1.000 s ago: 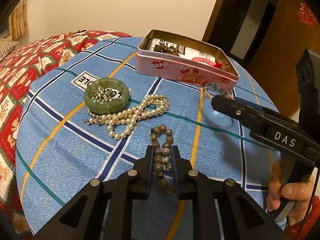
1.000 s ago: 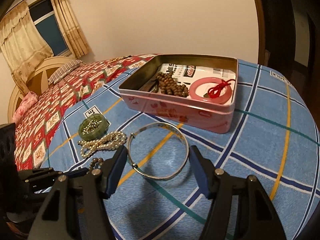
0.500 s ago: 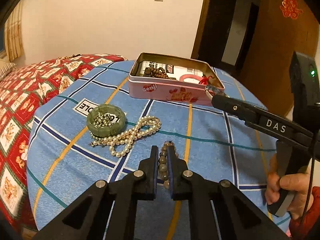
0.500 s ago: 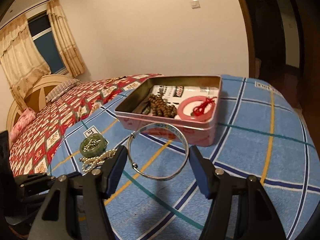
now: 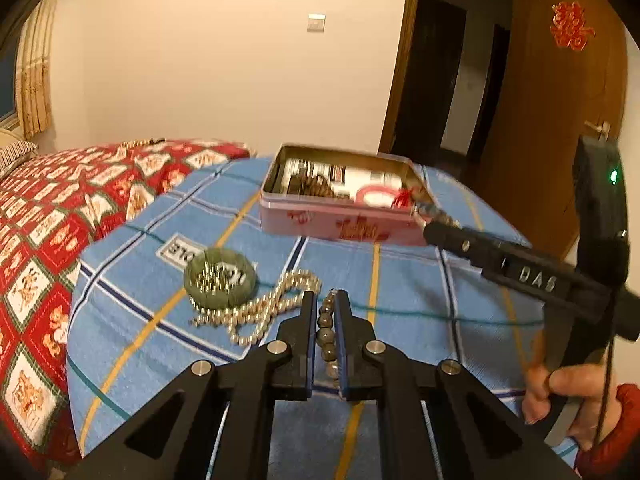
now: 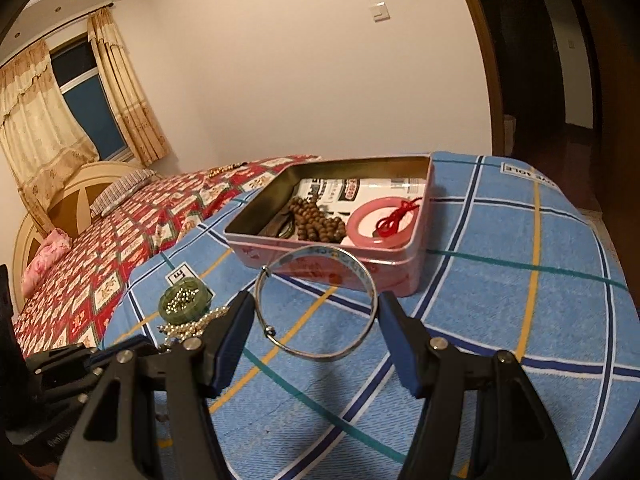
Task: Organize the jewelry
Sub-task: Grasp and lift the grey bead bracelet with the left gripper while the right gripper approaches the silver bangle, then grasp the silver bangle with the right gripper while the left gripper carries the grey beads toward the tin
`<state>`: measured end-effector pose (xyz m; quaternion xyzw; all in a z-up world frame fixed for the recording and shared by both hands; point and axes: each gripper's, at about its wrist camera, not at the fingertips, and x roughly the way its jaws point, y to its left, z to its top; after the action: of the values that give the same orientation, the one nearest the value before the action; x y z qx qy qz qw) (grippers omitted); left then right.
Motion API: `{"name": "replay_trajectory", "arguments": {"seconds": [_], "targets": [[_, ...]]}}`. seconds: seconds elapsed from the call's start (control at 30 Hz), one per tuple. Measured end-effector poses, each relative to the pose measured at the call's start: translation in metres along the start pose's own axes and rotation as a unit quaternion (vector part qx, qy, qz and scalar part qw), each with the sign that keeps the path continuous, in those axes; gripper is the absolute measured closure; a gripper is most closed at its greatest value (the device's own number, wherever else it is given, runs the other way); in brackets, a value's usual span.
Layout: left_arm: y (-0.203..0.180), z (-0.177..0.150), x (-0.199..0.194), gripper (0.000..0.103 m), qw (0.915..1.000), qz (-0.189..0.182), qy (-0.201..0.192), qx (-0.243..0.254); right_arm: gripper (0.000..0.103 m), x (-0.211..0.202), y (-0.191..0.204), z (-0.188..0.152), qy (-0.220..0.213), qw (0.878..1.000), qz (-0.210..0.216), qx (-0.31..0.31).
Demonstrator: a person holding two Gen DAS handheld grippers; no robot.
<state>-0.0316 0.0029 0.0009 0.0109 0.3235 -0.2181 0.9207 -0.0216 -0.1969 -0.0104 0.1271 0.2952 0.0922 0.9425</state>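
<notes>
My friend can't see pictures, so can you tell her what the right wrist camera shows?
A hand-held gripper holds a silver bangle between its two fingers, above a blue checked cloth. Behind it sits an open pink tin with brown beads and a pink ring inside. A green bracelet and pearls lie to the left.

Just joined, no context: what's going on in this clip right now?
A person is tidying jewelry into an open pink metal tin on a blue plaid cloth. The left tongs are shut on a brown-grey beaded bracelet. The right tongs hold a thin silver bangle across its width, just in front of the tin. A green stone bracelet and a pearl necklace lie on the cloth. The tin holds brown wooden beads and a pink bangle.
</notes>
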Motion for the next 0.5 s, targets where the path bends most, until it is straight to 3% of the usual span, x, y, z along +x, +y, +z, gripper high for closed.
{"name": "replay_trajectory", "arguments": {"seconds": [0.27, 0.5], "targets": [[-0.004, 0.027, -0.005, 0.095, 0.9981, -0.02, -0.057, -0.008, 0.037, -0.012, -0.002, 0.004, -0.029, 0.999, -0.016, 0.002], [-0.005, 0.075, 0.012, 0.096, 0.9931, -0.039, -0.108, -0.021, 0.037, -0.014, -0.006, 0.038, -0.062, 0.997, -0.038, -0.012]]}}
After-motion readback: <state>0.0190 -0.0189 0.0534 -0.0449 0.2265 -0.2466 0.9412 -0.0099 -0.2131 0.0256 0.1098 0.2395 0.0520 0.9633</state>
